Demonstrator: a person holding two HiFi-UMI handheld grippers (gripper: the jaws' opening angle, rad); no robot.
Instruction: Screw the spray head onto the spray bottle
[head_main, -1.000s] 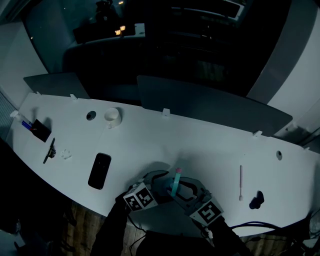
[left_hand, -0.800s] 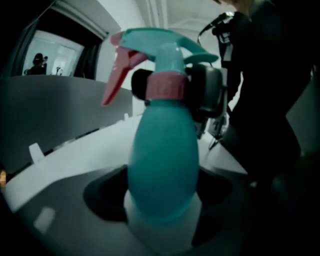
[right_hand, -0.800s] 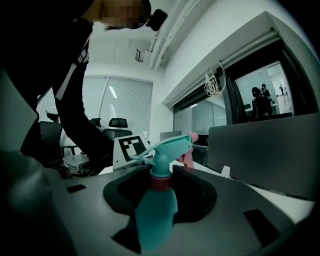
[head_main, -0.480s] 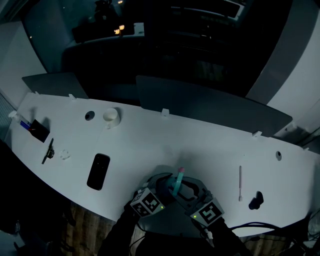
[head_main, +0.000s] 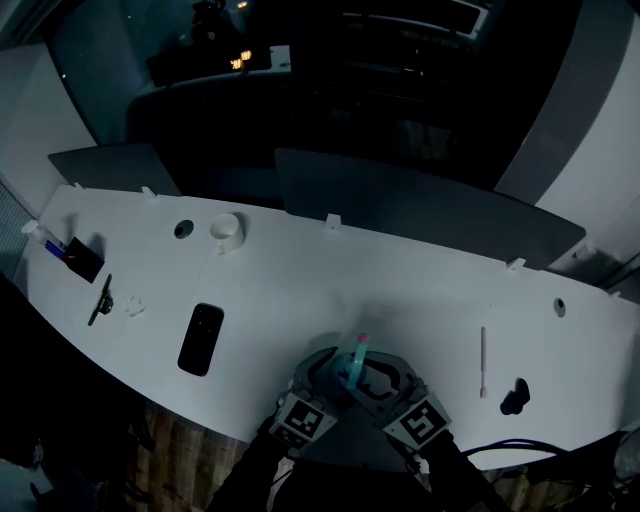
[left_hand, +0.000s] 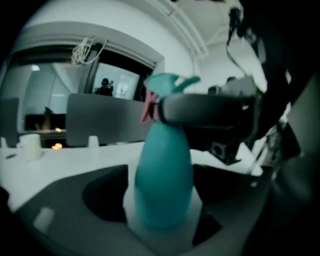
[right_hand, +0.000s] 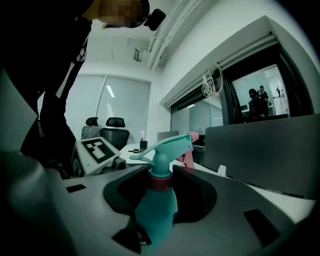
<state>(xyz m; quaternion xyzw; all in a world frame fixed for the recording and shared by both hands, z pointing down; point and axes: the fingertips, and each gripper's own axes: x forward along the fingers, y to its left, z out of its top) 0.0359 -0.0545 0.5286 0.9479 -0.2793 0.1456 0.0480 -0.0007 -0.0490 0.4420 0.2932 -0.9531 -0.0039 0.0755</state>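
At near edge of tabletop (head_main: 420, 290): spray bottle (head_main: 351, 368), teal, roughly upright, between both grippers.
Spray head (right_hand: 165, 146): sits on the bottle's neck, pink collar beneath it.
Left gripper (left_hand: 162, 215): fingers have just been closing, stand fairly wide, pressed on the bottle's lower body.
Right gripper (right_hand: 160, 200): fingers clamped on the bottle at its neck, by the collar.
Phone (head_main: 201, 339): flat, well to the left.
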